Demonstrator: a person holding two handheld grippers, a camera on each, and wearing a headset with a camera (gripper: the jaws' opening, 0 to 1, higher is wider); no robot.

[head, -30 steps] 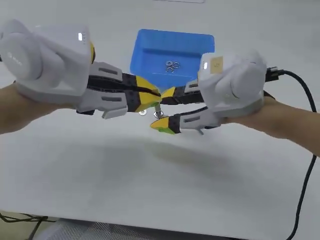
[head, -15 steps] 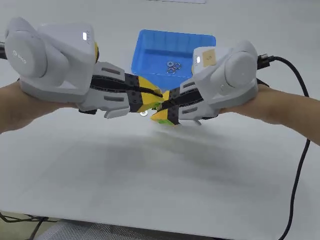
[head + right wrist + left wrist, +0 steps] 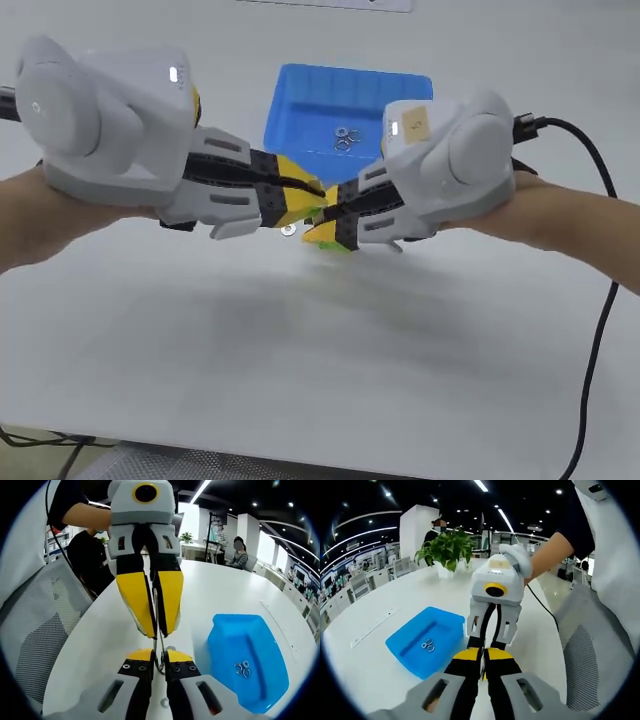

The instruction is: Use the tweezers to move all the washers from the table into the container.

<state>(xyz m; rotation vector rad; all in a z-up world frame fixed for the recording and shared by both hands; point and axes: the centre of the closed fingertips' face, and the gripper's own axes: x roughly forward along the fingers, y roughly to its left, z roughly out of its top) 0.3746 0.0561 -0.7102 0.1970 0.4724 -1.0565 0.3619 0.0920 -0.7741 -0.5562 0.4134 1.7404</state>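
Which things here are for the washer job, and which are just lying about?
For the job: tweezers, left gripper, right gripper, washer on the table, blue container, washers inside it.

Just lying about: plant, chair.

White bench (image 3: 300,350), matte top, set in a large open-plan office. Dark ceiling (image 3: 530,500) carries strip lights (image 3: 481,485) and small spotlights. Potted plant (image 3: 447,550) at the far end of the bench, white pillar (image 3: 412,530) behind it. Grey mesh chair (image 3: 45,630) at the bench edge. Rows of what appear to be desks (image 3: 365,582) to one side, blurred. People (image 3: 239,550) at a far table.
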